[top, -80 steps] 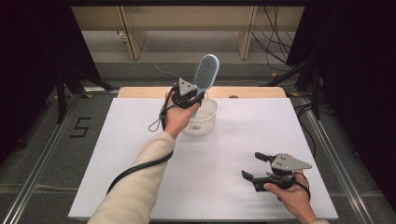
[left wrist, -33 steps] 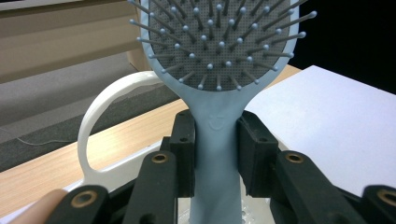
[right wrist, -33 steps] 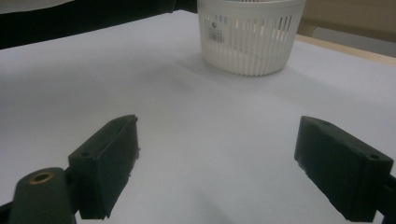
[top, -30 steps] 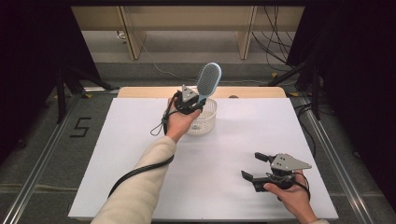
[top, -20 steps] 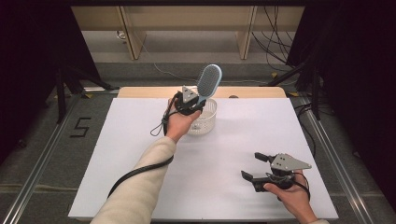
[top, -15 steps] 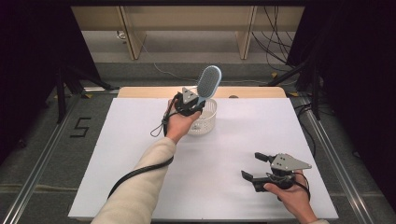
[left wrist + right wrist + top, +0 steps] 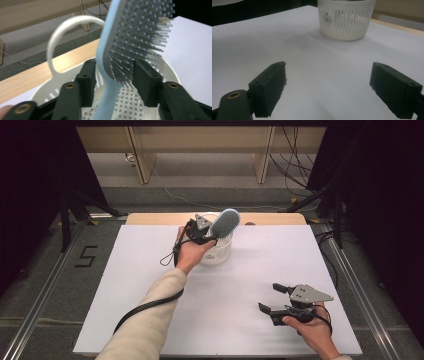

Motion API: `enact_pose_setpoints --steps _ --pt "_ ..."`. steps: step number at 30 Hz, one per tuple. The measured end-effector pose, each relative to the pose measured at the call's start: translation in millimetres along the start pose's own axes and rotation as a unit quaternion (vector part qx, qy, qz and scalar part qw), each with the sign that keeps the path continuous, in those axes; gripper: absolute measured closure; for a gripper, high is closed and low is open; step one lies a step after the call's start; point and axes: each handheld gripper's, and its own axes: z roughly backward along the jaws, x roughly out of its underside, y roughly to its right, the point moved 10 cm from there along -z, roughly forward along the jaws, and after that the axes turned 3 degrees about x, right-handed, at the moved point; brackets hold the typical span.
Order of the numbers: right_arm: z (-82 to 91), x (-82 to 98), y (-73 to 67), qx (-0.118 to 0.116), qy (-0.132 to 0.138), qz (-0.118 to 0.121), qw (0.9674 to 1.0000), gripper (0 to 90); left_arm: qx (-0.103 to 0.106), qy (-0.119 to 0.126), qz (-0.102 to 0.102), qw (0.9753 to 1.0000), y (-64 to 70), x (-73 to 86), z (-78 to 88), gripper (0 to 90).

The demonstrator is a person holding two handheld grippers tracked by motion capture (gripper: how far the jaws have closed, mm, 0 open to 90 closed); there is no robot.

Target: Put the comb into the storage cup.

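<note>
The table (image 7: 150, 285) is seen from above and from the person's side, facing forward and down. The basket (image 7: 170, 72) is viewed at very close range along the left gripper (image 7: 113, 72). From low over the table, the right gripper (image 7: 328, 82) looks across at the same basket (image 7: 347, 21), farther off.
</note>
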Motion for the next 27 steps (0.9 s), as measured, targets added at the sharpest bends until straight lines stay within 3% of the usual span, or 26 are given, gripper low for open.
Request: enact_pose_setpoints --steps 5,8,10,14,18,24,27 --pt "0.1 0.2 0.2 0.000 -0.001 0.001 1.0000 14.4 0.010 0.012 0.009 0.9998 -1.1 -6.6 13.8 43.0" --pt "0.0 -0.1 0.7 0.001 0.000 0.002 1.0000 14.4 0.033 0.008 0.041 0.9986 2.0 -8.0 22.9 39.9" --pt "0.0 -0.2 0.6 0.002 0.001 0.001 1.0000 14.4 0.039 0.009 0.051 0.9979 2.6 -9.6 29.5 37.7" --pt "0.0 -0.1 0.6 0.002 0.000 0.000 1.0000 14.4 0.043 0.007 0.037 0.9984 3.9 -12.8 43.6 29.0" --pt "0.0 0.0 0.7 0.003 0.000 -0.001 1.0000 14.4 0.026 0.002 0.022 0.9994 -3.0 -10.6 55.2 16.6" --pt "0.0 0.0 1.1 0.005 0.000 0.000 1.0000 14.4 0.008 -0.019 0.014 0.9997 -20.1 6.6 67.3 14.3" --pt "-0.1 0.4 1.5 0.005 -0.001 0.000 1.0000 14.4 0.001 -0.023 0.012 0.9997 -26.2 12.0 75.6 9.0"
